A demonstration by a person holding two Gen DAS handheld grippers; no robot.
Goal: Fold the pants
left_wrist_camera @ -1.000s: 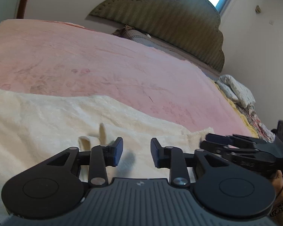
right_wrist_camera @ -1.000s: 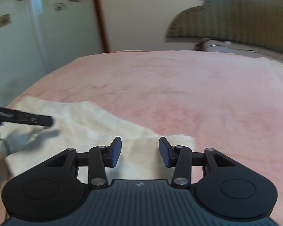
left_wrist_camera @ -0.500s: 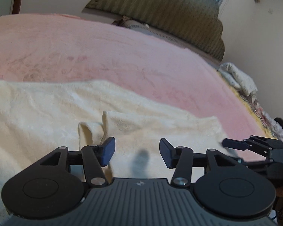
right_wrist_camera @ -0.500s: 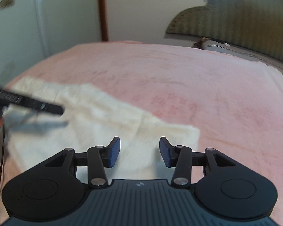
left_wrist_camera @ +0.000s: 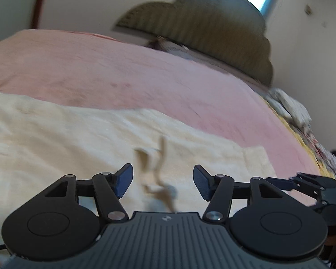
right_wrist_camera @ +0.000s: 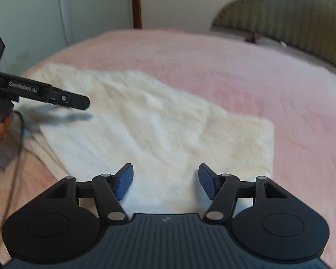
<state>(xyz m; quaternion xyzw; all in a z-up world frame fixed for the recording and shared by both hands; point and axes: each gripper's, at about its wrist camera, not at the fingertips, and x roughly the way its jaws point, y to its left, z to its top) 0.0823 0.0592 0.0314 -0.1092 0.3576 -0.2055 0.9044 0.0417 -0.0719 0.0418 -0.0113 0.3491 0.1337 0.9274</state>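
Cream fleece pants (left_wrist_camera: 78, 139) lie flat on the pink bedspread (left_wrist_camera: 123, 74). They also show in the right wrist view (right_wrist_camera: 145, 123), with a squared end at the right. A drawstring (left_wrist_camera: 156, 170) lies loose between the left gripper's fingers. My left gripper (left_wrist_camera: 162, 180) is open and empty just above the pants. My right gripper (right_wrist_camera: 165, 181) is open and empty above the pants' near edge. The right gripper shows at the right of the left wrist view (left_wrist_camera: 302, 183). The left gripper's fingers (right_wrist_camera: 62, 98) reach in from the left of the right wrist view.
A padded olive headboard (left_wrist_camera: 201, 33) stands at the far end of the bed. Folded bedding (left_wrist_camera: 289, 105) lies at the right edge. A pale wardrobe (right_wrist_camera: 33, 22) and a brown door frame (right_wrist_camera: 136, 2) stand beyond the bed's left side.
Both grippers have opened wider and pulled back from the pants. More of the cream cloth shows in the right wrist view. The drawstring now lies between the left fingers.
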